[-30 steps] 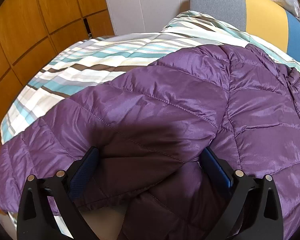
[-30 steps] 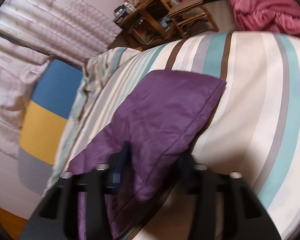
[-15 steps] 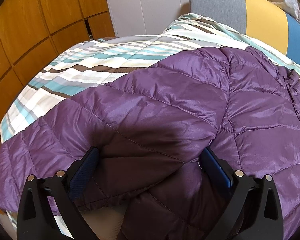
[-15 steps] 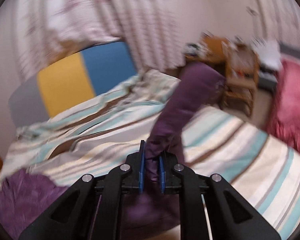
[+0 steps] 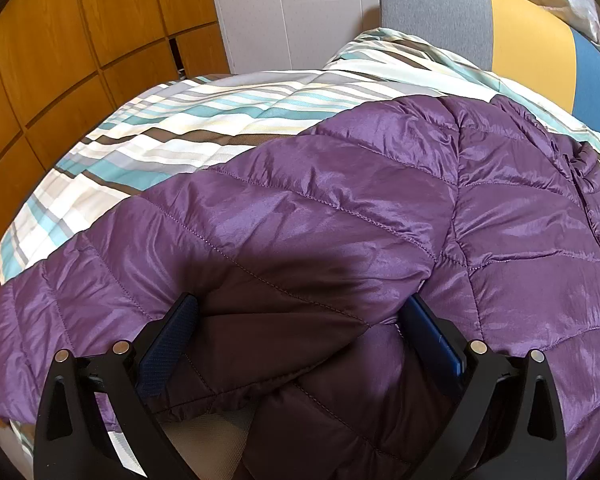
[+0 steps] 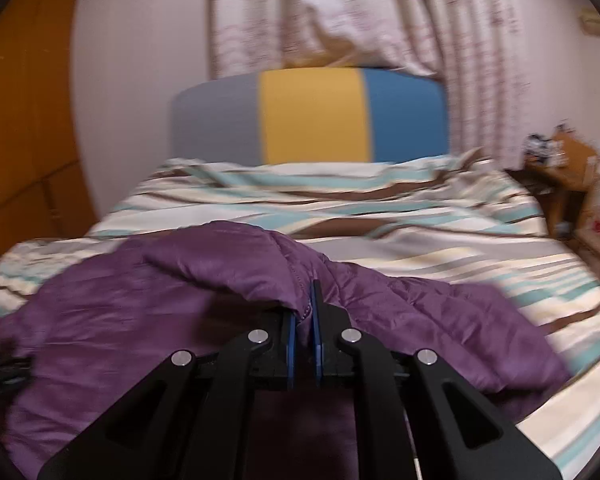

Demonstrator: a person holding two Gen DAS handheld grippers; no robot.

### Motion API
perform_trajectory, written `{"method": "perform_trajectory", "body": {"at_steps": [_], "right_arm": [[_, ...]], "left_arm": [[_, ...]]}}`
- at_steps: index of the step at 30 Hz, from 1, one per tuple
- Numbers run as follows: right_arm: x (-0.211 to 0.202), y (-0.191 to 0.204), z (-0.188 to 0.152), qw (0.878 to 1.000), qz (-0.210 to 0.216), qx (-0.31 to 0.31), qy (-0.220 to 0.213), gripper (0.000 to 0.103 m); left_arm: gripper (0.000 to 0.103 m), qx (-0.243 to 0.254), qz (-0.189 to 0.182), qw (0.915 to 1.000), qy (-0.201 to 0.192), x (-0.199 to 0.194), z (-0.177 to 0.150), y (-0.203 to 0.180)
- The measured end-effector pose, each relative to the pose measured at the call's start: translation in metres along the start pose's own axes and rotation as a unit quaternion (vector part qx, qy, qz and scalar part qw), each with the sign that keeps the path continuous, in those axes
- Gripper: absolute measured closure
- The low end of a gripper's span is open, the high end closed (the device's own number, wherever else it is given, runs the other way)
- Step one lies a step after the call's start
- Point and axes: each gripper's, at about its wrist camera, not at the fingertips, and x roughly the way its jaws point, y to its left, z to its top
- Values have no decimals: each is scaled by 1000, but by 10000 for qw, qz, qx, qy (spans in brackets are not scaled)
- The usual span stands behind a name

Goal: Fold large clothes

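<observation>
A purple quilted puffer jacket (image 5: pixel 340 216) lies spread on a striped bed. My left gripper (image 5: pixel 300 312) is open, its blue-padded fingers (image 5: pixel 172 332) straddling the jacket's near hem, which bunches between them. In the right wrist view the jacket (image 6: pixel 140 312) lies across the bed, and my right gripper (image 6: pixel 305 312) is shut on a pinched fold of its fabric, holding that fold low over the jacket's body.
The striped duvet (image 5: pixel 188 136) covers the bed (image 6: pixel 420 220). A grey, yellow and blue headboard (image 6: pixel 312 116) stands at the far end below curtains (image 6: pixel 340 12). Wooden wardrobe panels (image 5: pixel 60 40) line the left side. A cluttered wooden table (image 6: pixel 568 160) stands at the right.
My right gripper closed on the jacket's sleeve, lifted it and swung it over towards the jacket's body, lowering it. The left gripper has stayed put and open.
</observation>
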Motion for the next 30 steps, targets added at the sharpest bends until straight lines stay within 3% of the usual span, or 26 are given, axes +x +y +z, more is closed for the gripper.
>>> {"method": "perform_trajectory", "body": {"at_steps": [4, 11, 16, 18, 22, 25, 28, 30], "right_arm": [[9, 56, -10, 9968, 714, -317, 160, 97], [27, 124, -45, 9823, 1526, -904, 595, 97], [38, 144, -63, 9628, 2109, -1329, 1044, 97], [50, 149, -72, 9524, 2290, -1387, 1457, 94], [62, 152, -80, 9437, 2400, -1407, 1787, 90], [61, 155, -82, 9415, 2426, -1480, 1812, 77], [47, 156, -80, 9406, 2480, -1612, 1665, 35], [29, 152, -78, 9452, 2433, -1630, 1442, 30]], "left_arm": [[3, 0, -3, 10000, 2, 0, -1, 0], [3, 1, 0, 10000, -3, 0, -1, 0], [3, 3, 1, 10000, -4, 0, -1, 0], [3, 0, -4, 10000, -3, 0, 0, 1], [3, -3, -9, 10000, -1, 0, -1, 0], [3, 40, 40, 10000, 12, -1, 0, 0], [3, 200, 154, 9997, -17, -12, 6, -4], [3, 246, 63, 9993, -284, -31, 10, -6]]}}
